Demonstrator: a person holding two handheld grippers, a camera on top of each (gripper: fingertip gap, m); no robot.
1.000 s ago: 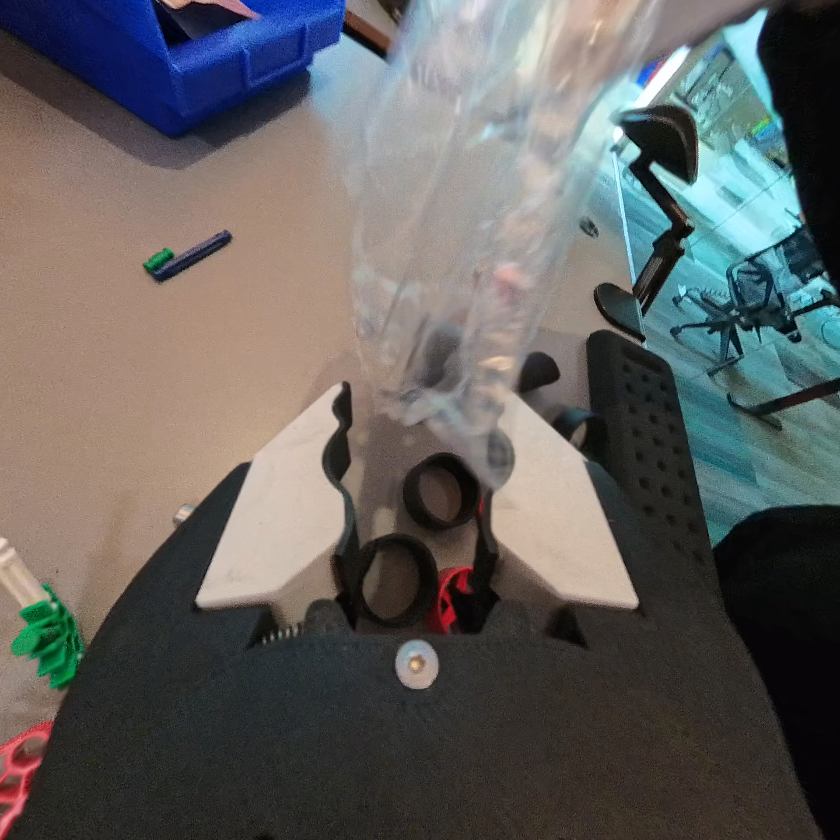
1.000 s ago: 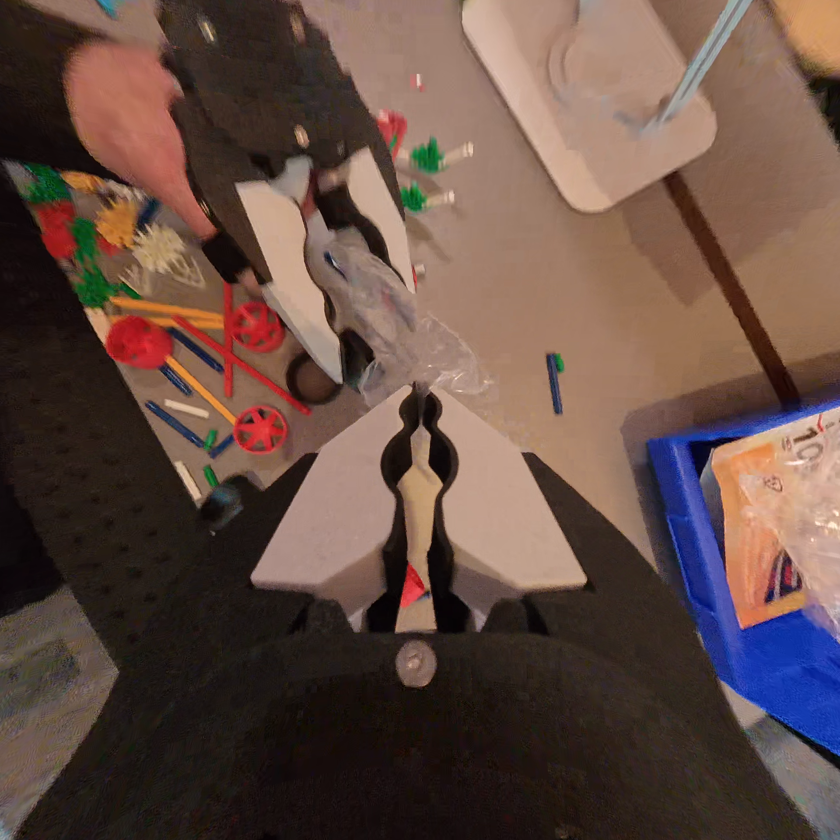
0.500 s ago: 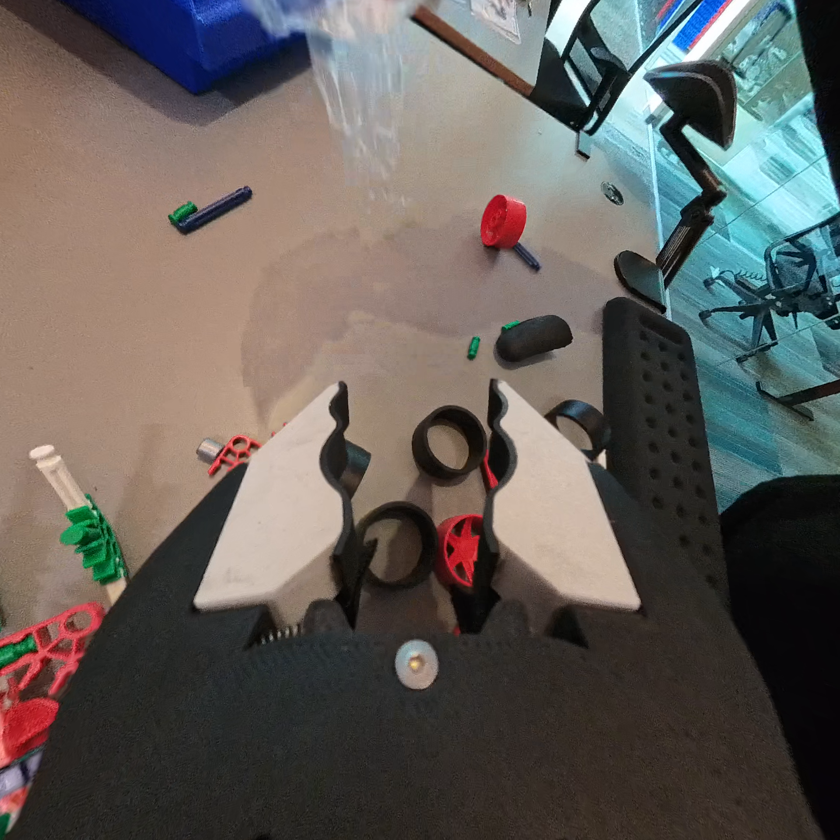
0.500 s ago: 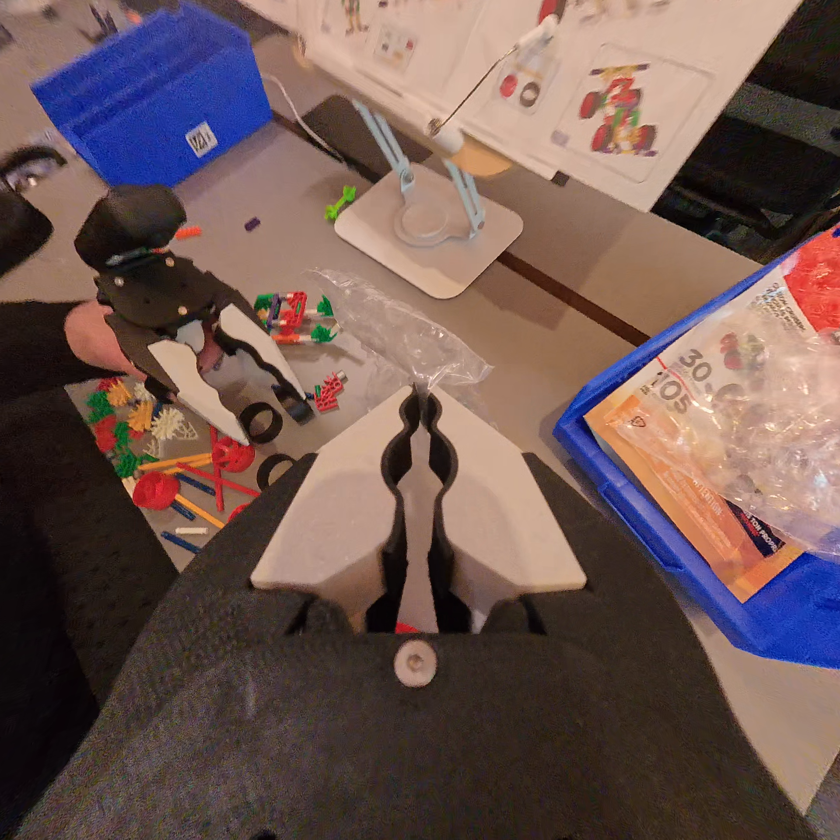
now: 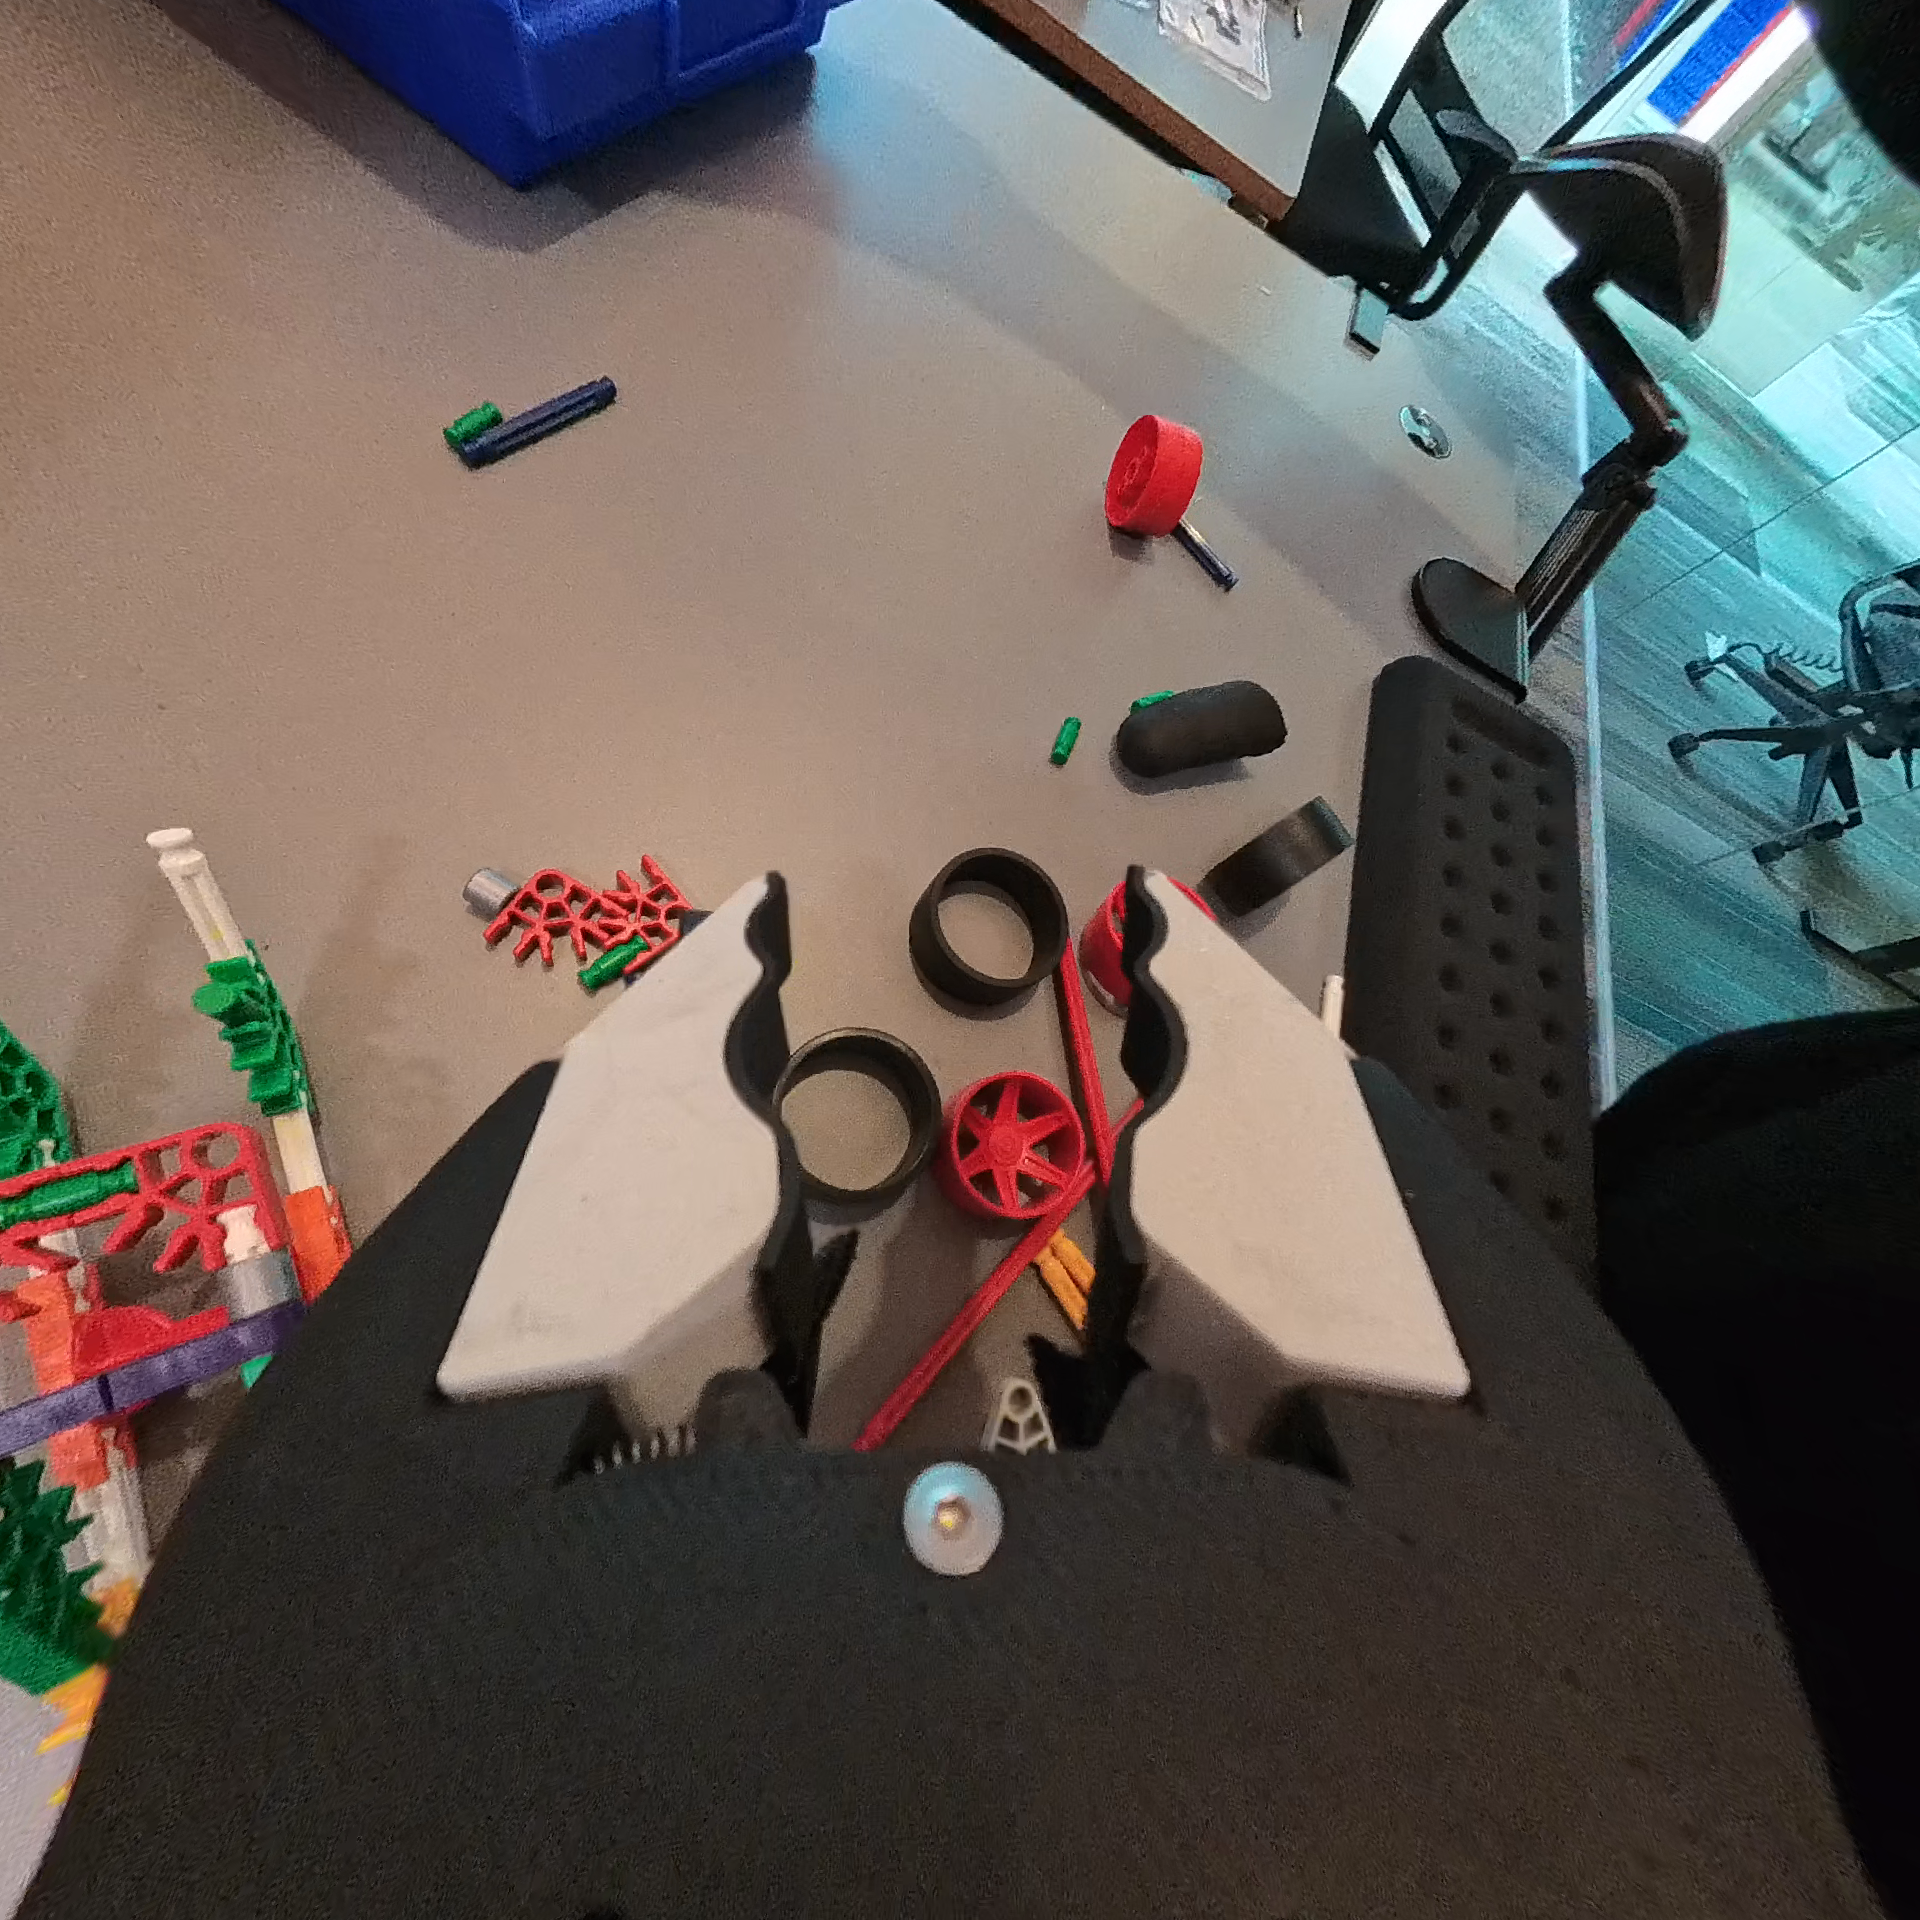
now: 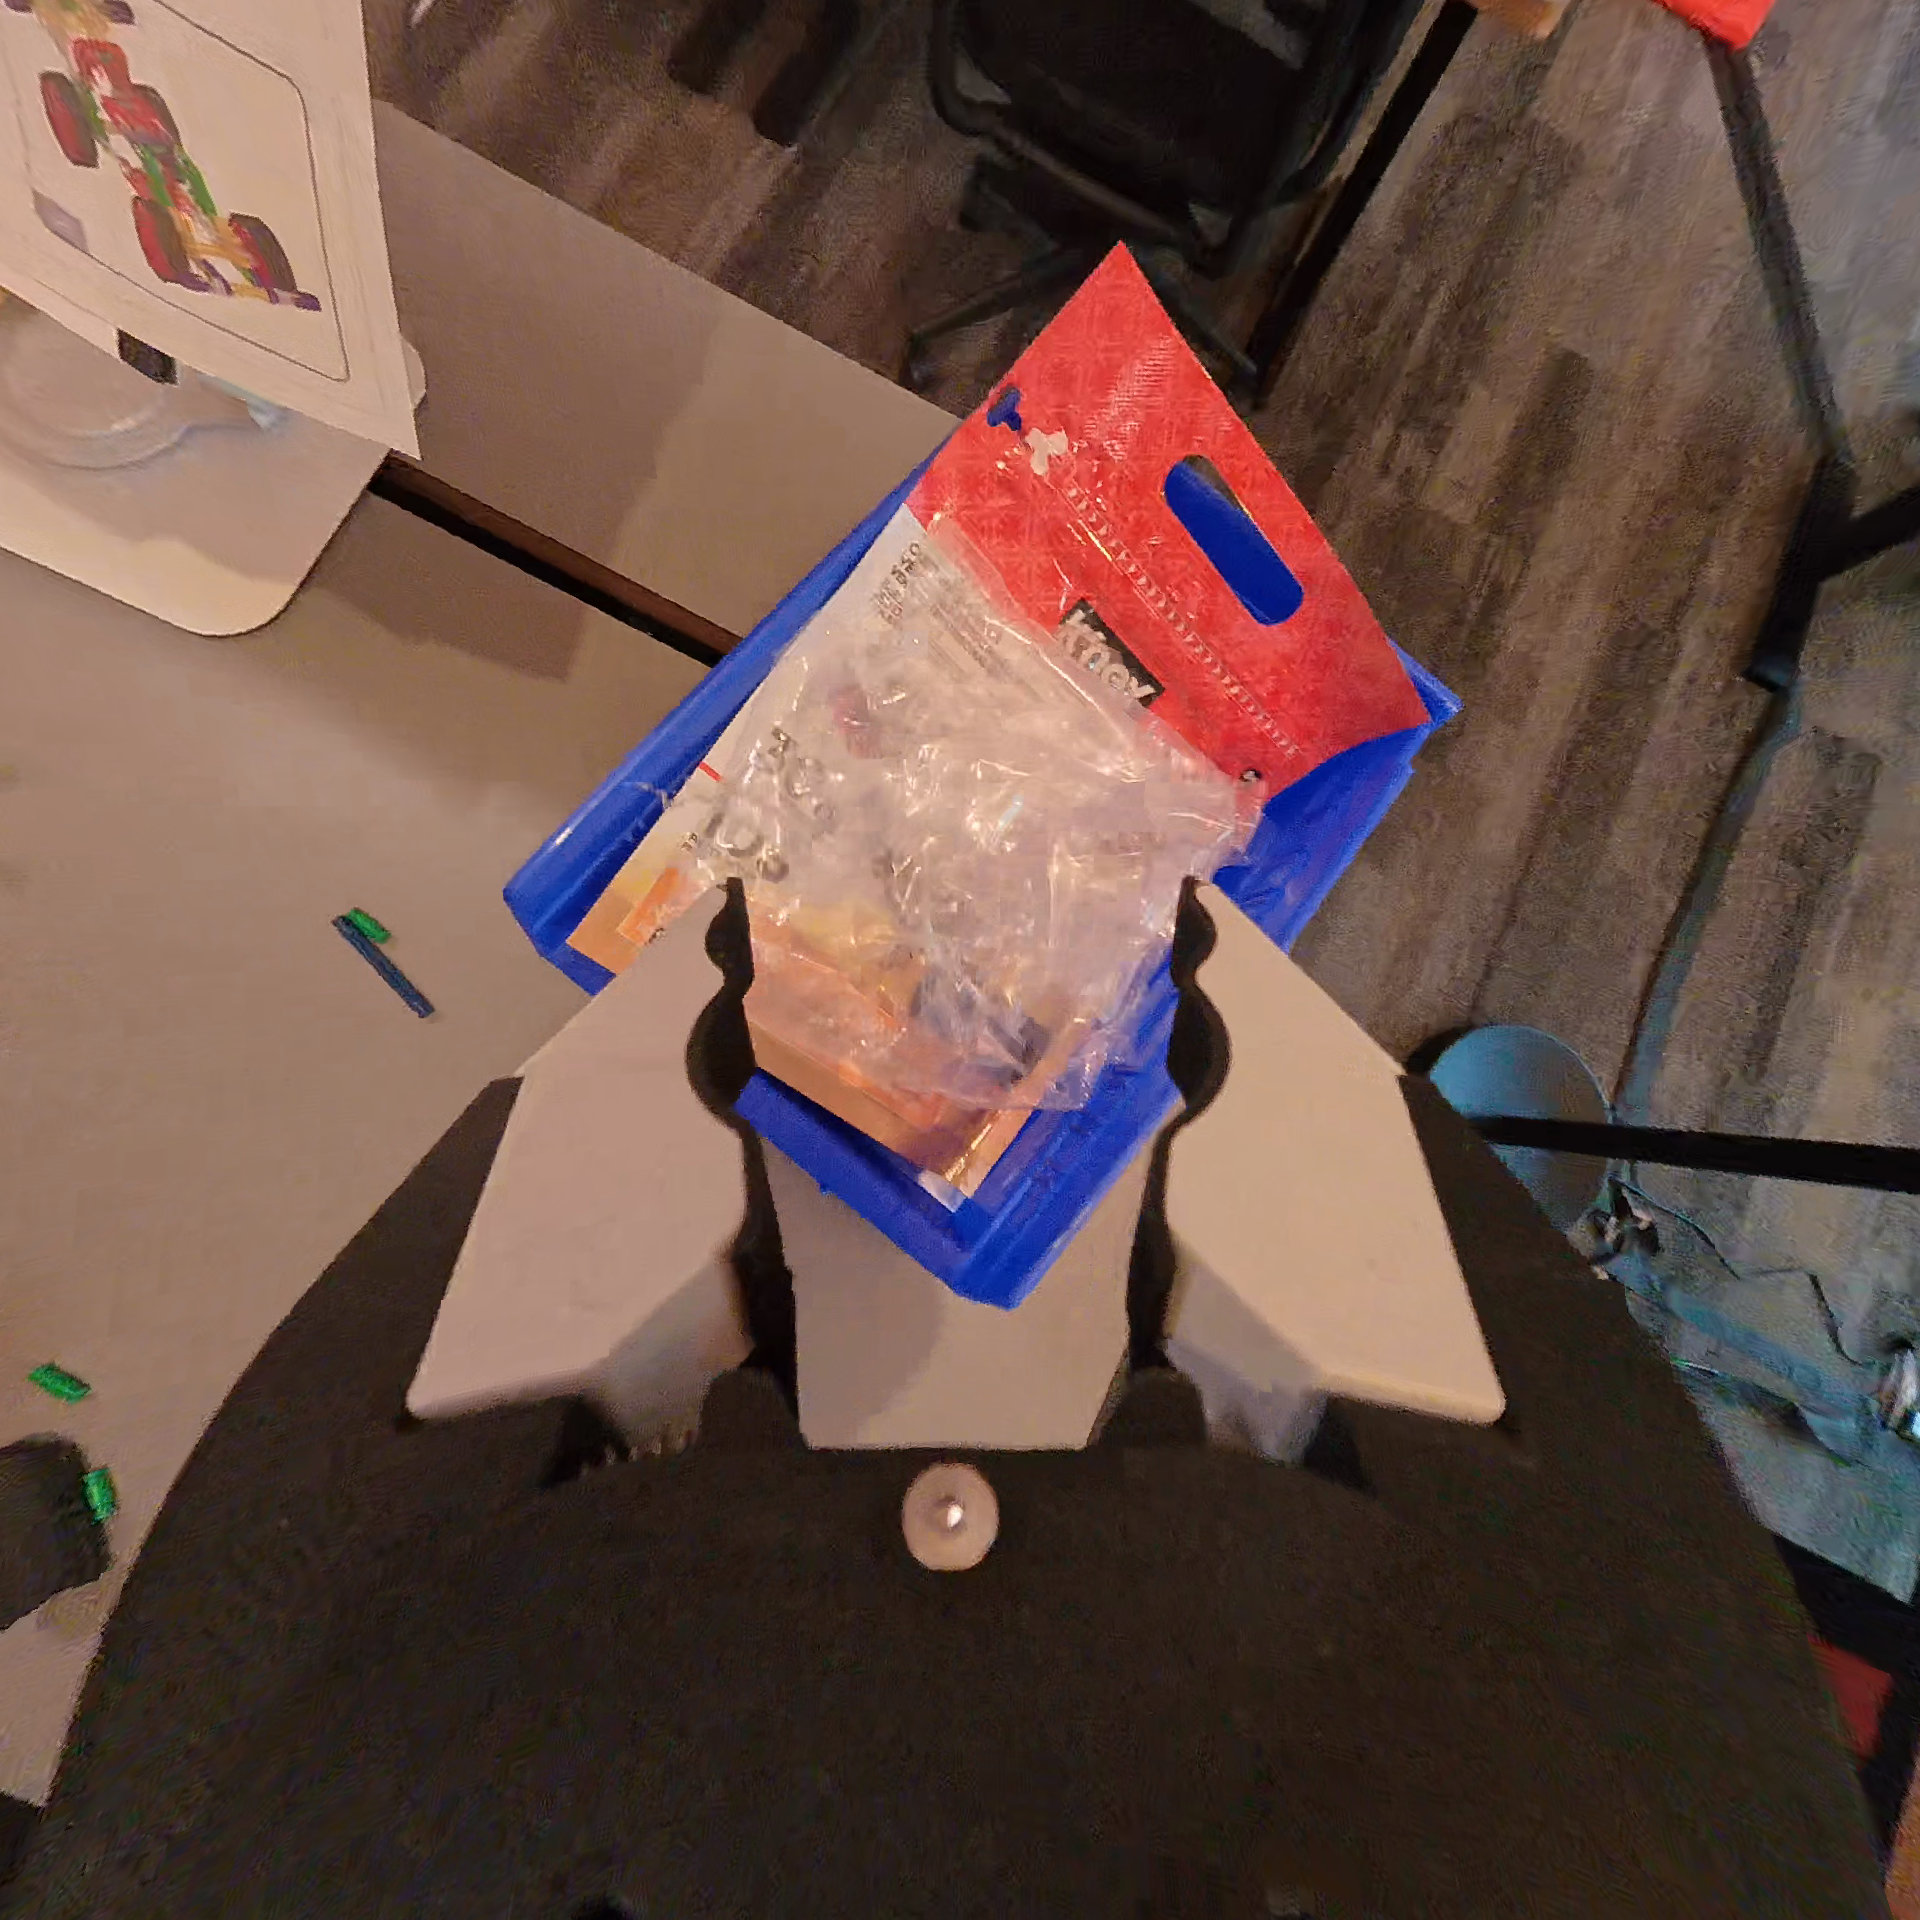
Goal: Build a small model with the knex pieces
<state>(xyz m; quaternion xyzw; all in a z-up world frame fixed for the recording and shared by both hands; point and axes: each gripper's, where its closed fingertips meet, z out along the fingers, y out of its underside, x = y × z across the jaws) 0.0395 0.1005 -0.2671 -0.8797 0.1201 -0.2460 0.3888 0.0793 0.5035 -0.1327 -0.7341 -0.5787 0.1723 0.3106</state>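
Overhead, our right gripper (image 6: 961, 894), fingers apart, hangs above the clear bag (image 6: 966, 883) lying in the blue bin (image 6: 1340, 831); left gripper (image 5: 951, 883) likewise spread (empty) over black tyre rings (image 5: 987, 940).

- Three black rings (image 5: 987, 940) are lying at mid-frame in the left wrist view.
- Two red wheels (image 5: 1151, 488) are showing, upper right and centre.
- One blue bin (image 6: 1340, 821) is sitting mid-frame in the right wrist view.

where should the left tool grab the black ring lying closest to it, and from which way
Take the black rubber ring across its wall, one finger inside the hole and one outside, coming straight down. It lies flat on the grey table with its opening up, so the thin rim is the only raised edge. The left tool is open above it; the red spoked wheel crowds its right side, so the left wall looks easier.
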